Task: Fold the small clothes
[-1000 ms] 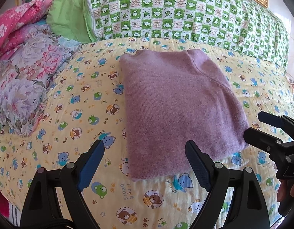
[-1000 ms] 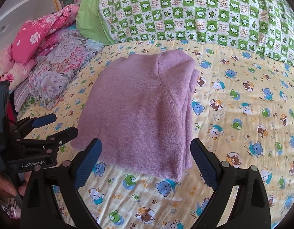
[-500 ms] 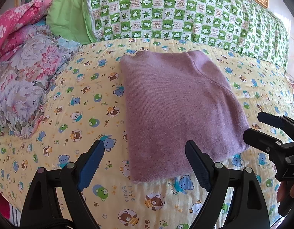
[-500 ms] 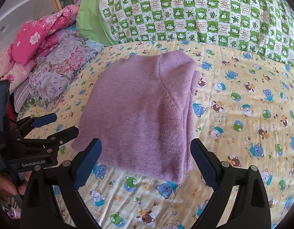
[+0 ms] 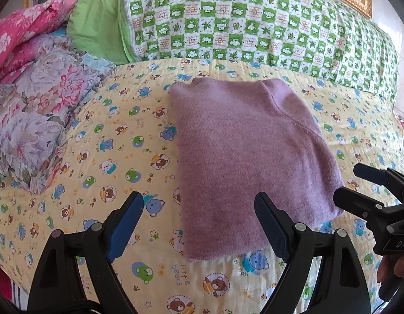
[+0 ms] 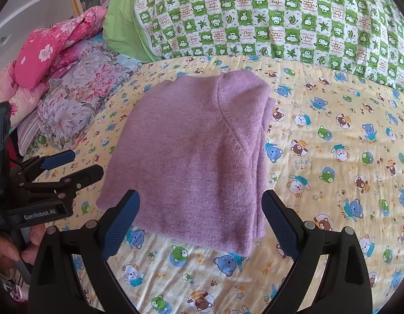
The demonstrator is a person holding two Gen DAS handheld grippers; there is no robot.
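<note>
Left wrist view: left gripper with fingers spread wide, empty, hovering over the bed at the near left corner of the purple sweater. Sweater lies folded into a flat rectangle on the yellow bear-print sheet — its near edge sits between the two fingers, no contact visible. Right gripper enters from the right edge, its tips just beside the sweater's near right corner, fingers apart and holding nothing.

Right wrist view: right gripper splayed open, empty, above the sweater's near edge. Stacked folded layers show along the sweater's right side. Left gripper at left, fingers parted, close to the near left corner. Green checked quilt behind; floral bedding piled at far left — both apart from the sweater.
</note>
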